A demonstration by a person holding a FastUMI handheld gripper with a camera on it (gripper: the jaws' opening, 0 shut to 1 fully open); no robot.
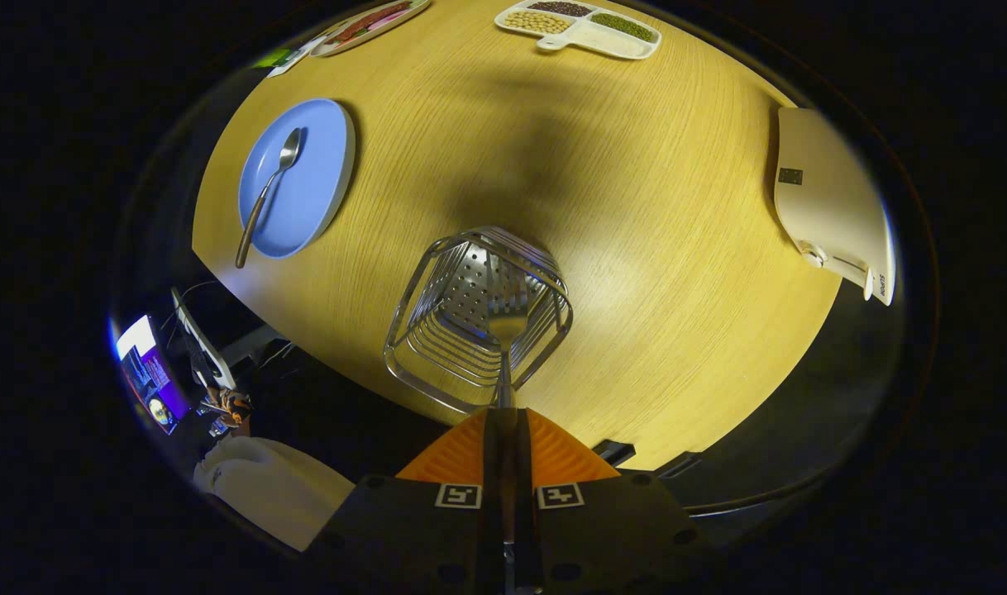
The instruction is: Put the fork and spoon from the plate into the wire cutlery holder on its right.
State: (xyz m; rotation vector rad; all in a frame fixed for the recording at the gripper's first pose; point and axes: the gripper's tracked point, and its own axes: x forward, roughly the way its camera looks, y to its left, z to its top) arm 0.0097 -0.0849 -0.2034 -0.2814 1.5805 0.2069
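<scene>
My gripper (pixel 505 413) is shut on the handle of the fork (pixel 505 347), which points straight down ahead of the orange fingers (pixel 557 450). The fork's head hangs inside the mouth of the wire cutlery holder (pixel 479 318), directly below me on the wooden table (pixel 677 248). Left of the holder lies the blue plate (pixel 305 190). The spoon (pixel 265 194) rests on that plate, its handle sticking out over the plate's near rim.
A white divided tray (pixel 582 29) with beans sits at the table's far side. Another tray (pixel 371 23) with food is at the far left. A white board-like item (pixel 834 202) lies at the right edge. A screen (pixel 148 376) glows below the table's left edge.
</scene>
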